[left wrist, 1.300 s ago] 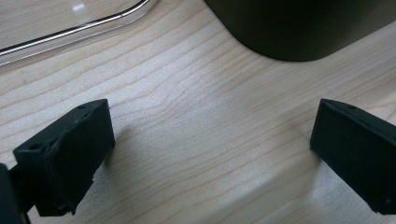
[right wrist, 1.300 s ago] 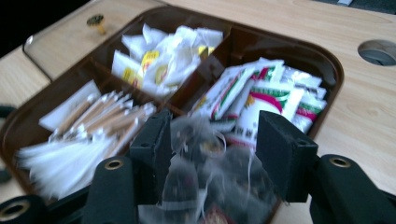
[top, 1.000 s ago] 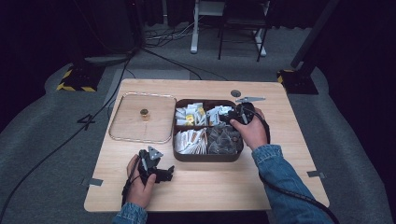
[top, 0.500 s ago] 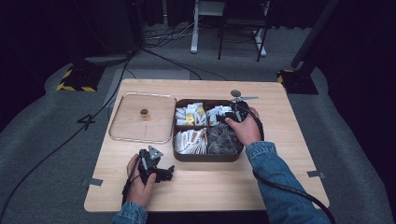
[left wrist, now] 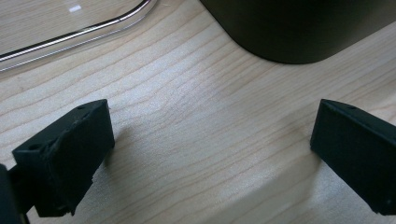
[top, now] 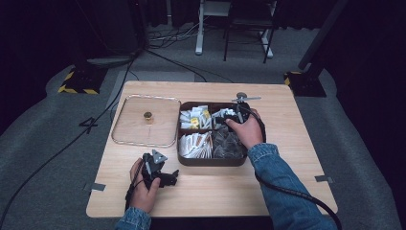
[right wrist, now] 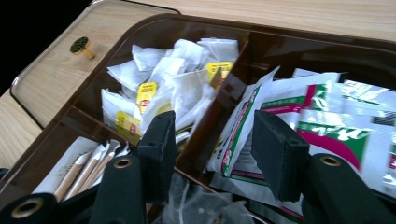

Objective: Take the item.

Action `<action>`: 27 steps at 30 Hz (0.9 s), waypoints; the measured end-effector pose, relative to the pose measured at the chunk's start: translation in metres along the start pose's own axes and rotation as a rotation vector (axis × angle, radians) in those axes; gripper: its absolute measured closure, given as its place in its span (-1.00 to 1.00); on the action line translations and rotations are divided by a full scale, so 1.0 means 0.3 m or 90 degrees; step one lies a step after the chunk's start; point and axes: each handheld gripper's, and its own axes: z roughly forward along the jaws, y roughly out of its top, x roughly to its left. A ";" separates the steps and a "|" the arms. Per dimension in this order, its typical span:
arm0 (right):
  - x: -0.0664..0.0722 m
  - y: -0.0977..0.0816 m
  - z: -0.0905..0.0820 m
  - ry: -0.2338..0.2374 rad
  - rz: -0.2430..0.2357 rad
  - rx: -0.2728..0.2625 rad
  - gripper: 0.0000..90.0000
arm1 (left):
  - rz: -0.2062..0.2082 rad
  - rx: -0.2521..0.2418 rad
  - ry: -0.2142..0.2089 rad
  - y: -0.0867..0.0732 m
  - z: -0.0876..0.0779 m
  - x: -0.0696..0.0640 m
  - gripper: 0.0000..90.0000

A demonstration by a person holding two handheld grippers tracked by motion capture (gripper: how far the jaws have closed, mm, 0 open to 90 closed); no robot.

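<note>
Right gripper (right wrist: 212,149) half-open, empty, over box (top: 218,160); left gripper (left wrist: 210,154) wide, resting on table (left wrist: 196,116).

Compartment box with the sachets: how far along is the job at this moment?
Done: the clear lid lies on the table left of the brown box, so it is open. In hand: the right gripper hangs open above the box's divider, holding nothing. Left: no sachet picked yet; the left gripper rests open on the table.
</note>
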 end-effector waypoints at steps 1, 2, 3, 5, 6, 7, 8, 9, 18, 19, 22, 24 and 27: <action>0.006 0.001 0.005 0.000 -0.003 0.002 0.13 | 0.000 0.000 0.000 0.000 0.000 0.000 -1.00; 0.010 0.001 0.011 -0.001 -0.007 0.003 0.13 | -0.001 -0.001 0.000 0.000 0.000 0.000 -1.00; 0.012 0.001 0.015 -0.003 -0.009 0.005 0.13 | -0.001 -0.001 0.000 0.000 0.000 0.000 -1.00; 0.015 0.001 0.029 -0.010 -0.014 0.012 0.13 | -0.001 -0.001 0.000 0.000 0.000 0.000 -1.00; 0.014 0.000 0.037 -0.014 -0.019 0.014 0.14 | -0.001 -0.001 0.000 0.000 0.000 0.000 -1.00; 0.015 -0.001 0.044 -0.019 -0.017 0.018 0.15 | -0.001 -0.001 0.000 0.000 0.000 0.000 -1.00; 0.014 -0.001 0.051 -0.022 -0.020 0.021 0.16 | -0.001 0.000 0.000 0.000 0.000 0.000 -1.00; 0.013 -0.005 0.065 -0.030 -0.020 0.029 0.22 | -0.001 0.000 0.000 0.000 0.000 0.000 -1.00; 0.001 -0.023 0.086 -0.056 -0.008 0.041 0.68 | 0.000 0.000 0.000 0.000 0.000 0.000 -1.00; 0.001 -0.026 0.086 -0.058 -0.006 0.041 0.74 | 0.000 0.000 0.000 0.000 0.000 0.000 -1.00; 0.006 -0.028 0.080 -0.056 0.008 0.041 0.91 | 0.000 0.000 0.000 0.000 0.000 0.000 -1.00; 0.013 -0.023 0.074 -0.064 0.004 0.040 0.93 | 0.000 0.000 0.000 0.000 0.000 0.000 -1.00; 0.019 -0.016 0.056 -0.066 0.013 0.032 0.95 | 0.000 0.000 0.000 0.000 0.000 0.000 -1.00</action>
